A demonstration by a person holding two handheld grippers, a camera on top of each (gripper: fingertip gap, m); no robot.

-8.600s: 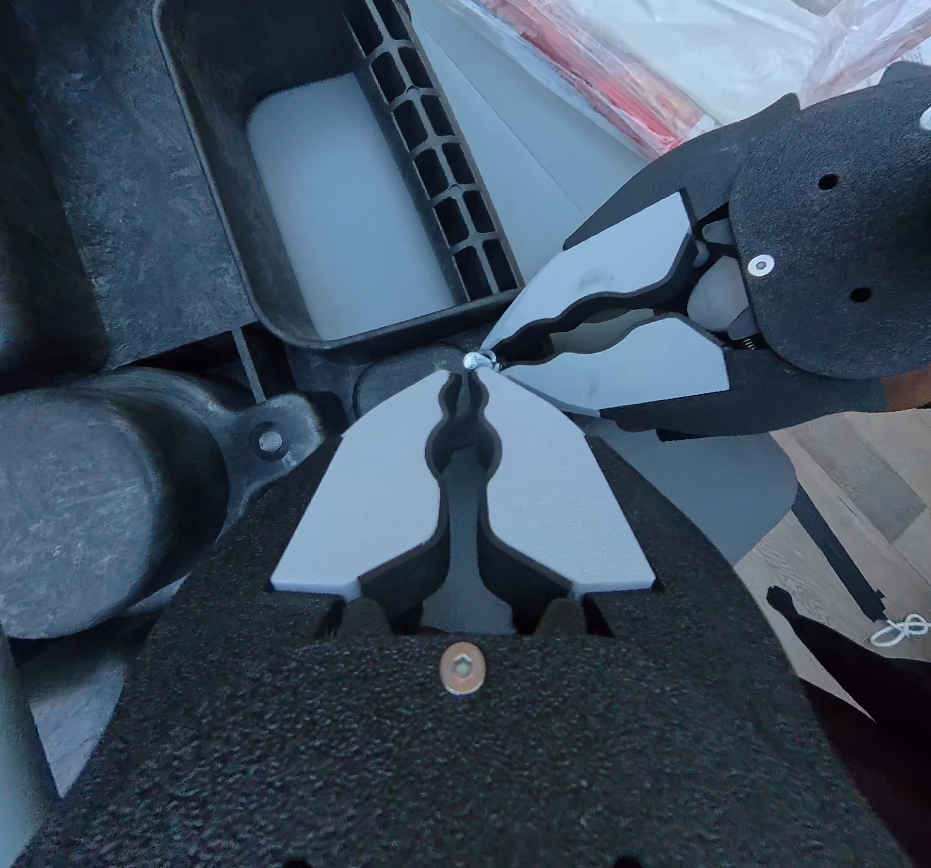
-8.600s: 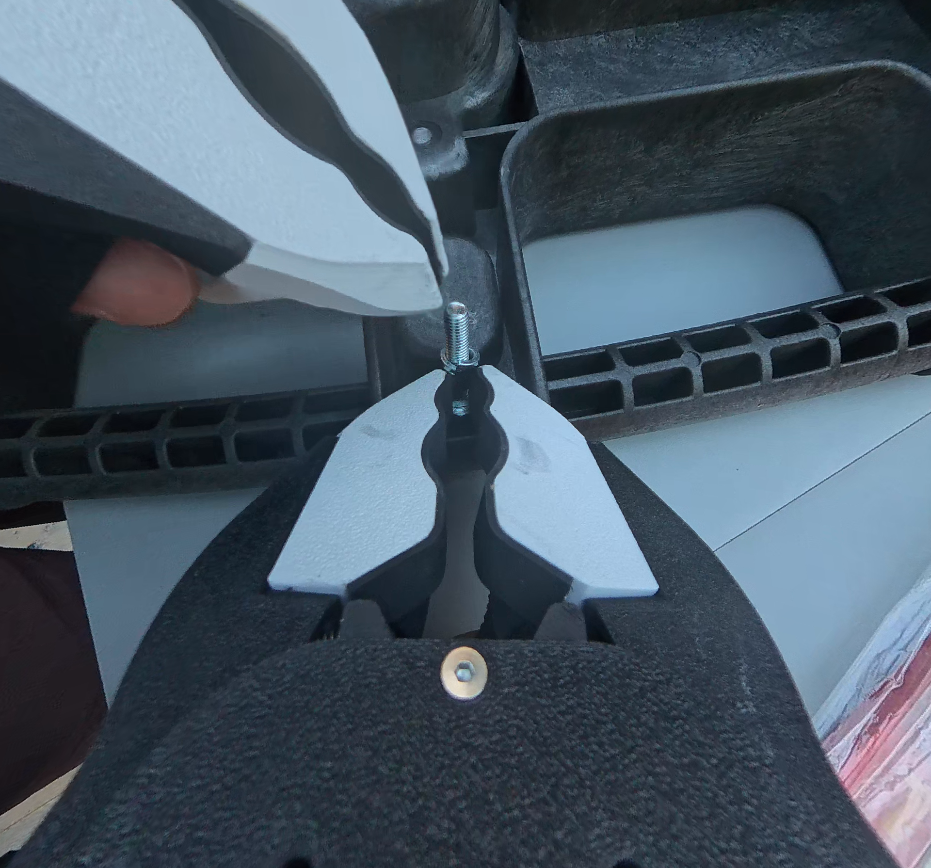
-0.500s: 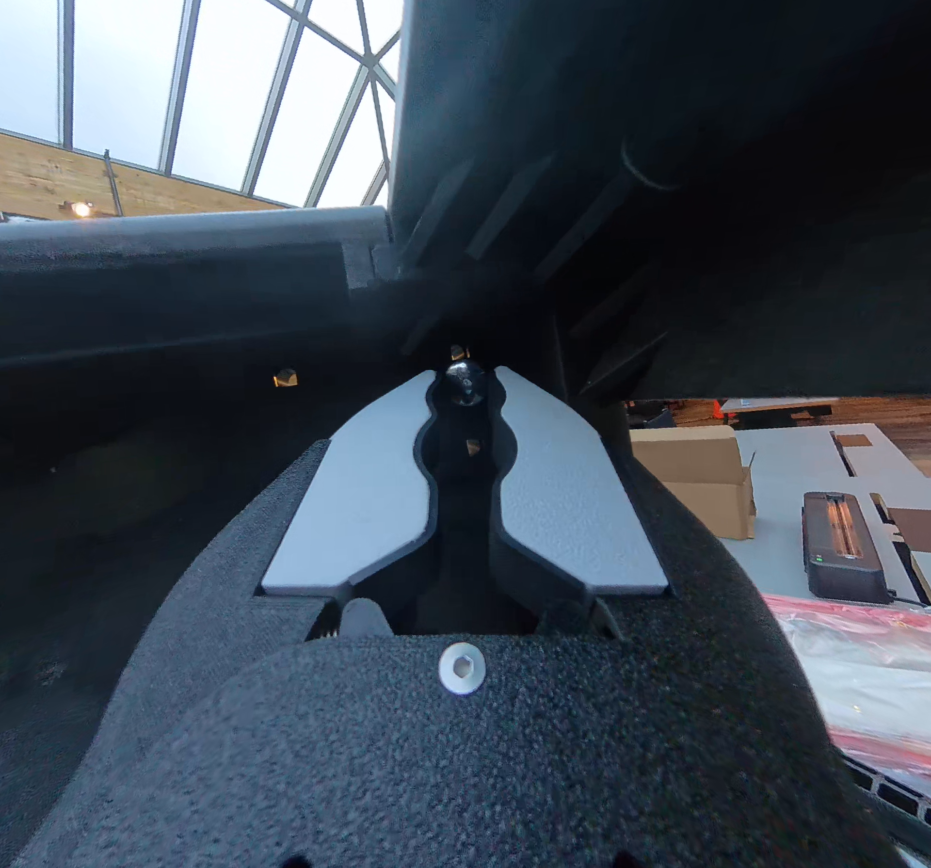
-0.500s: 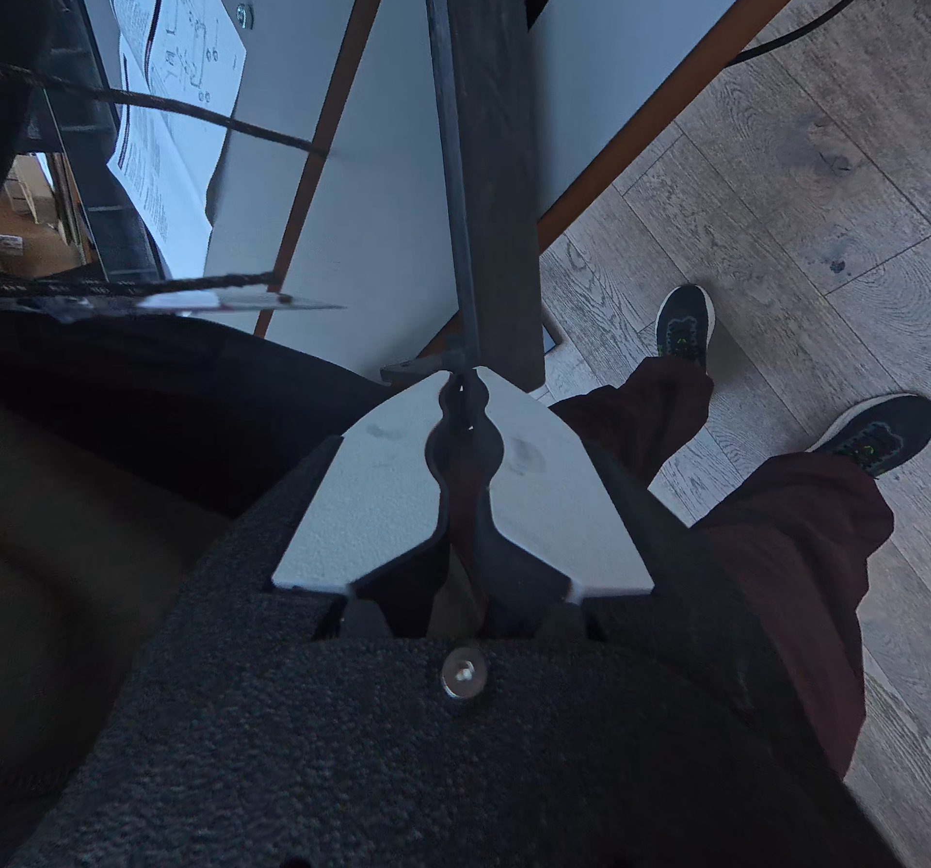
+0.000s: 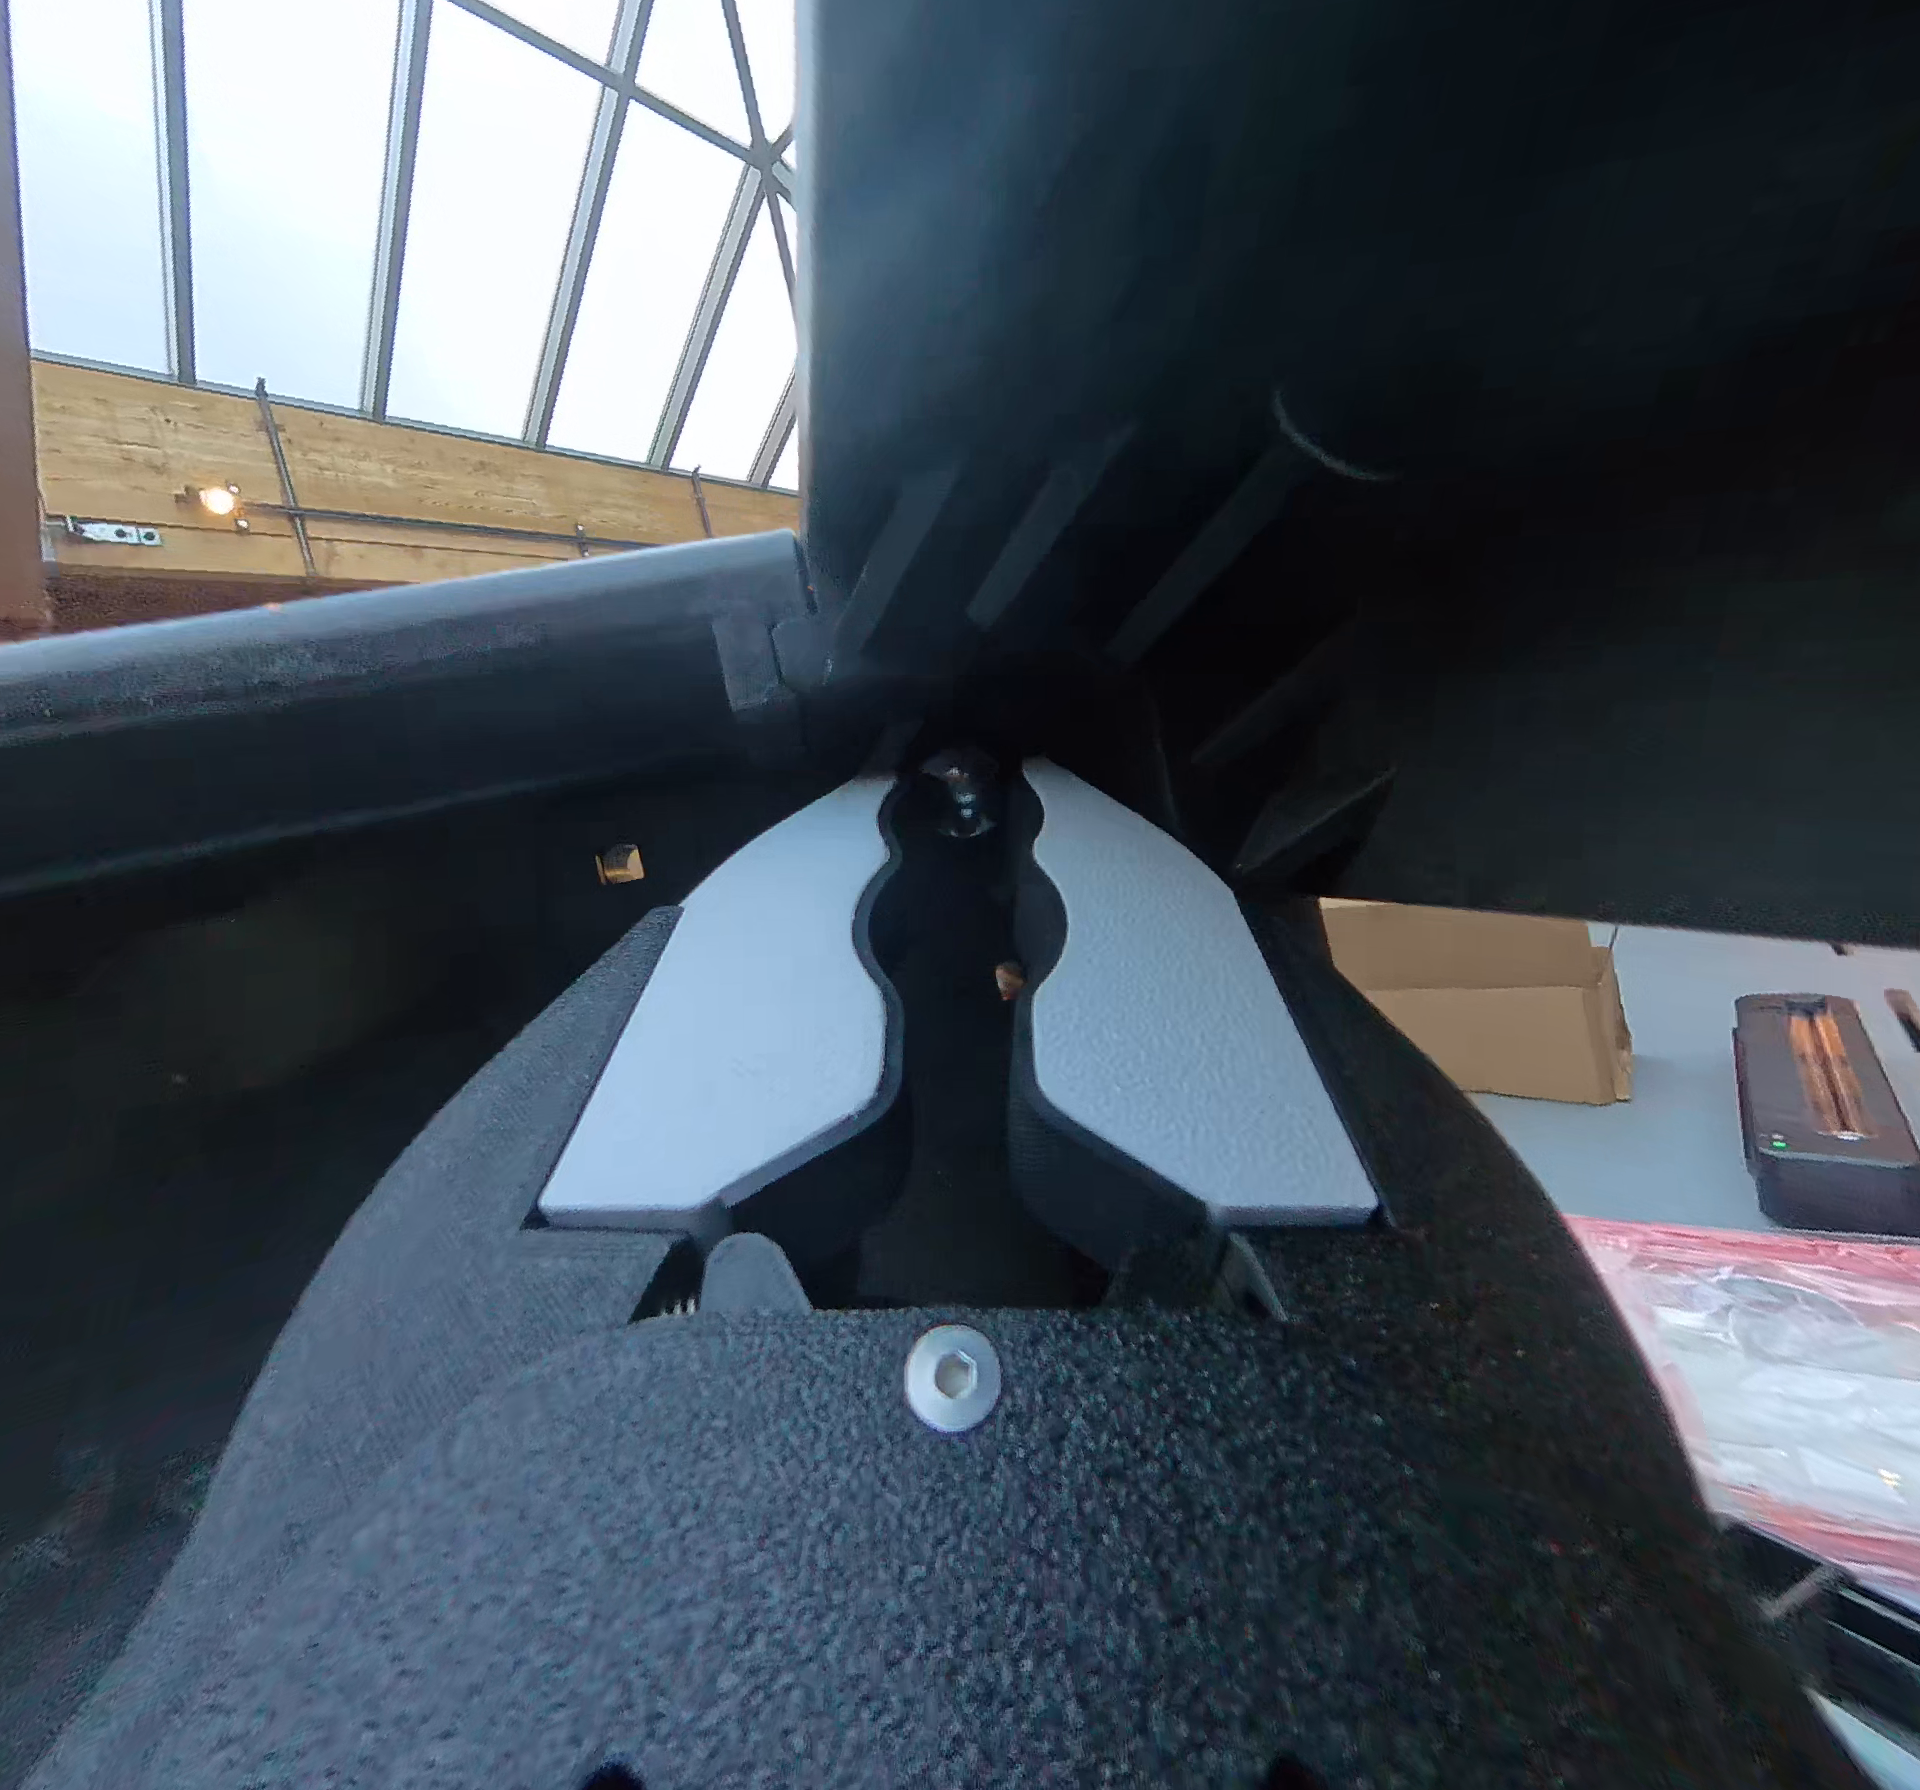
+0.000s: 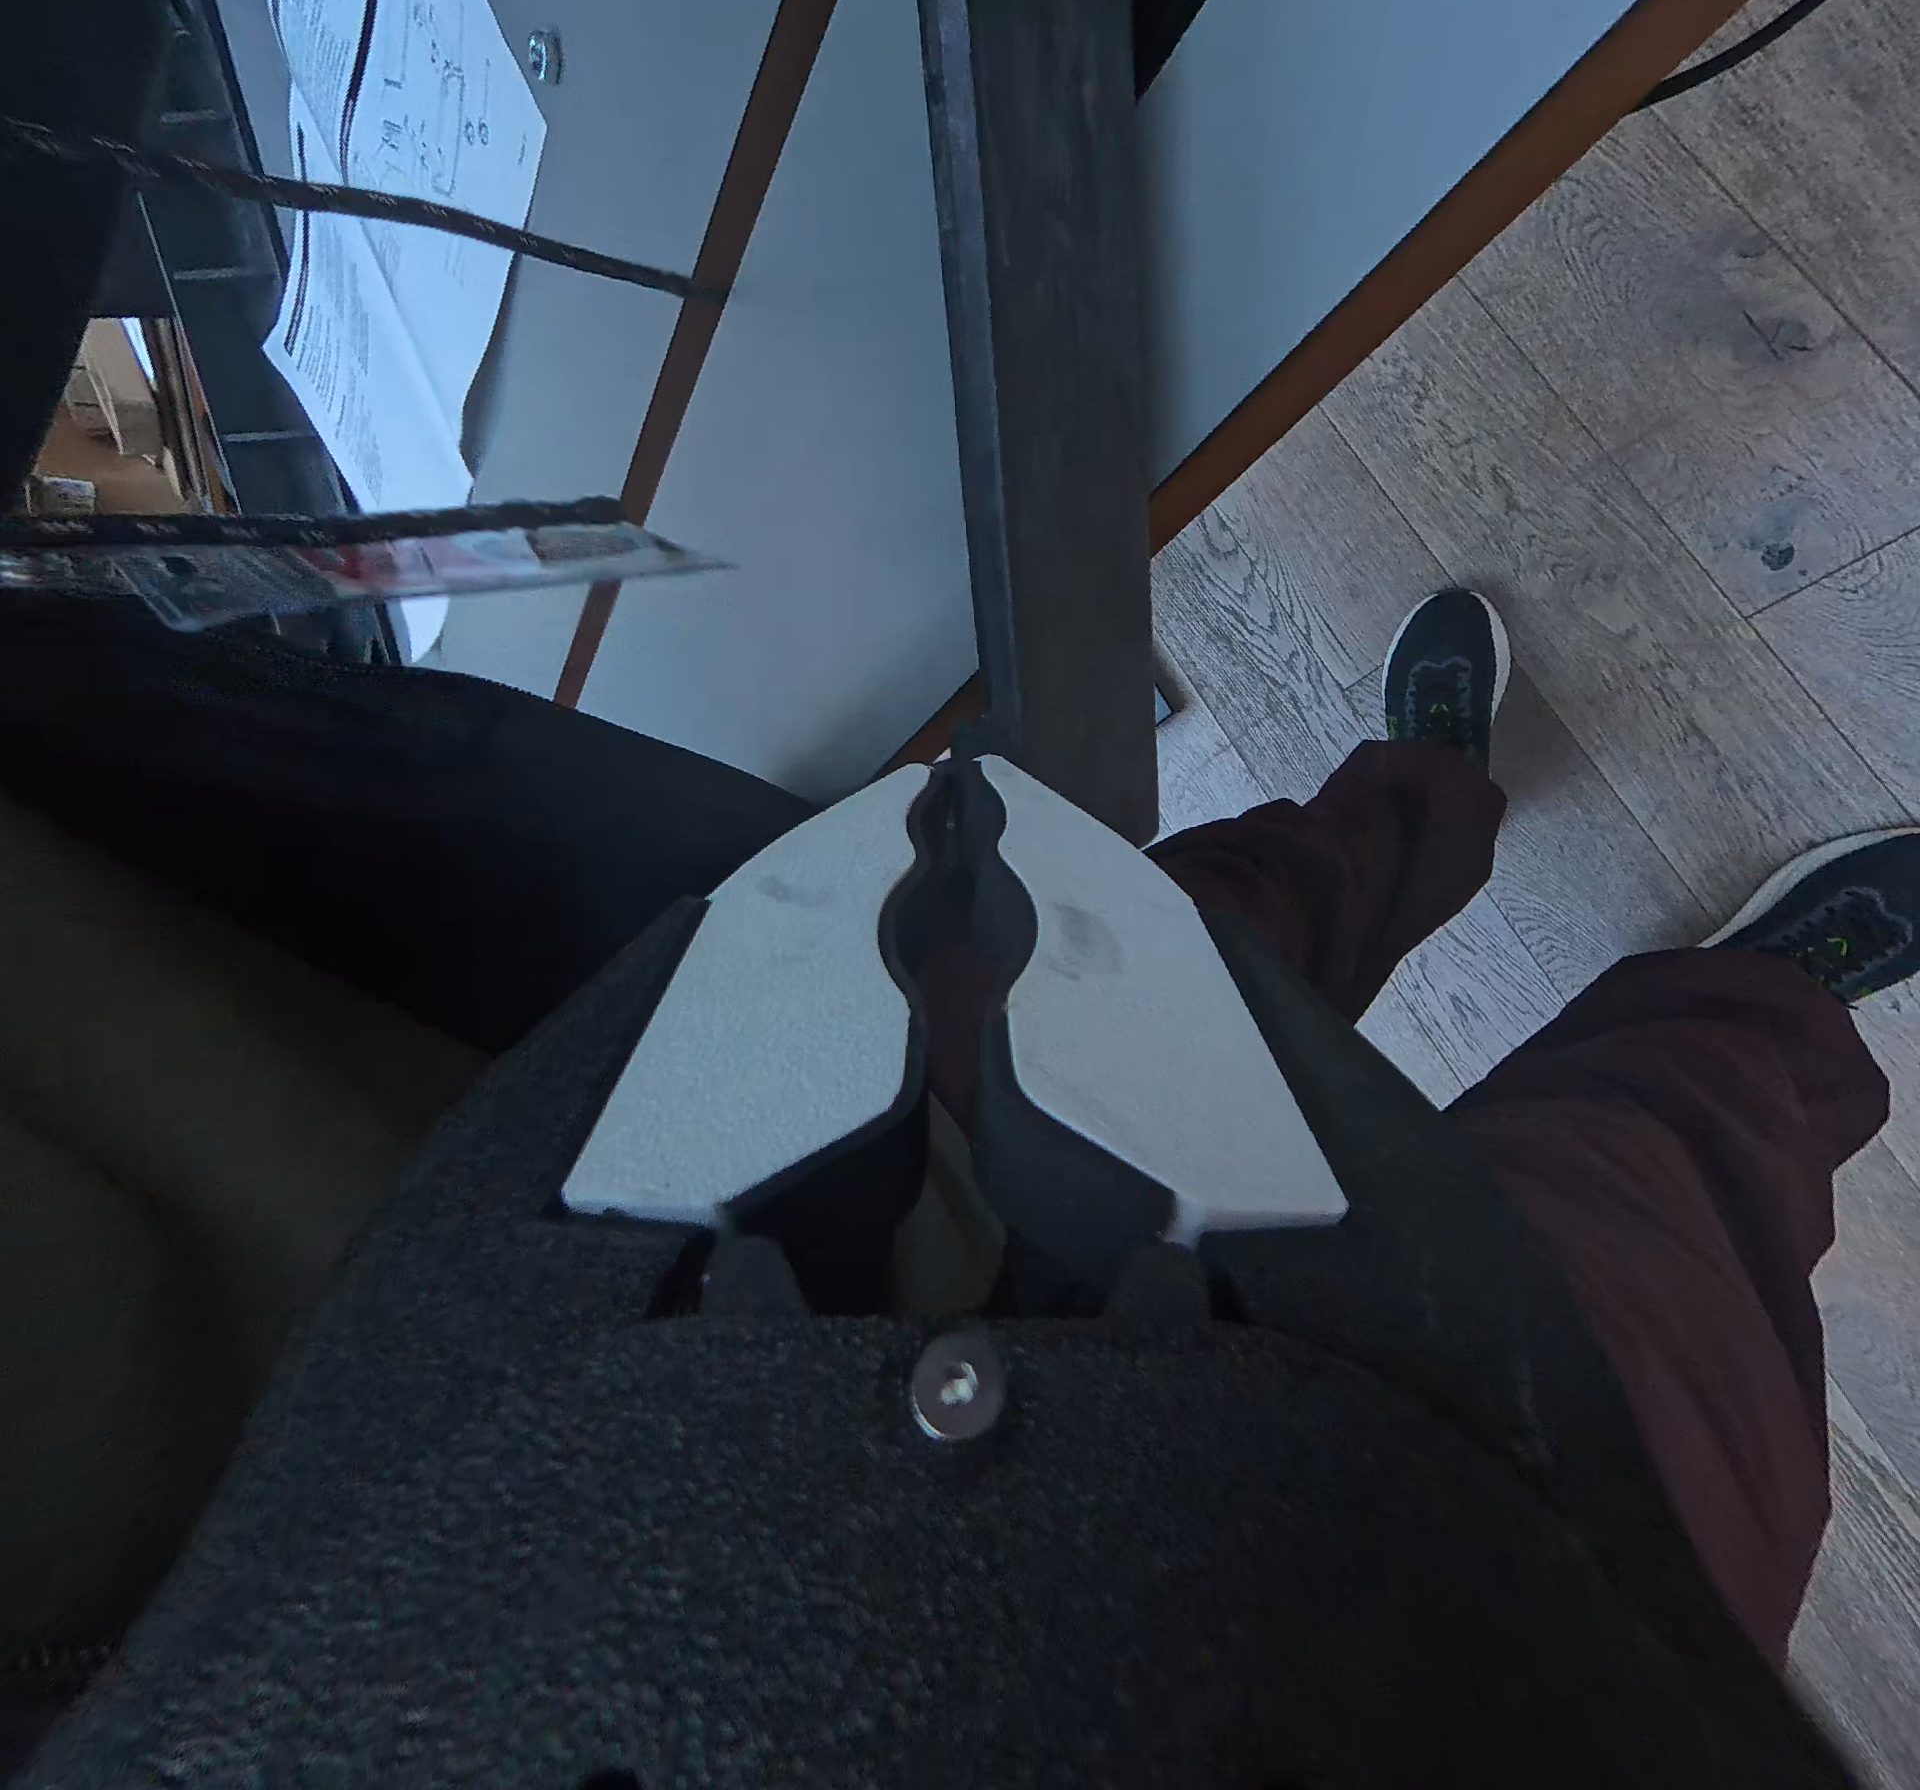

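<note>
My left claw (image 5: 958,790) points up under a big black plastic part (image 5: 1351,286). Its two grey fingers (image 5: 748,992) stand a little apart, and a small dark round knob (image 5: 958,795) sits right between the tips. It looks pinched there, but the spot is dark, so I cannot tell if I really grip it. A black round bar (image 5: 364,660) runs off to 9 o'clock from the tips. At 11 o'clock I see a glass roof (image 5: 364,130) with a wooden wall (image 5: 364,483) under it. At 3 o'clock, well away, a brown box (image 5: 1486,1002) sits on a grey table (image 5: 1662,1148), with a black device (image 5: 1818,1117) beside it. At 4 o'clock lies a clear bag (image 5: 1787,1377) with red on it.

My right claw (image 6: 961,774) points down. Its fingers (image 6: 769,1013) are almost together, and the tips squeeze the end of a thin black rod (image 6: 961,286). The rod goes straight up to 12 o'clock, along a dark wide post (image 6: 1060,338). At 11 o'clock a paper sheet (image 6: 416,182) lies on a grey tabletop (image 6: 810,493), and two dark cords (image 6: 416,213) cross over it. At 3 o'clock I see a wooden floor (image 6: 1558,493), two dark shoes (image 6: 1439,670) and dark red trouser legs (image 6: 1662,1221). At 9 o'clock there is dark cloth (image 6: 312,805).
</note>
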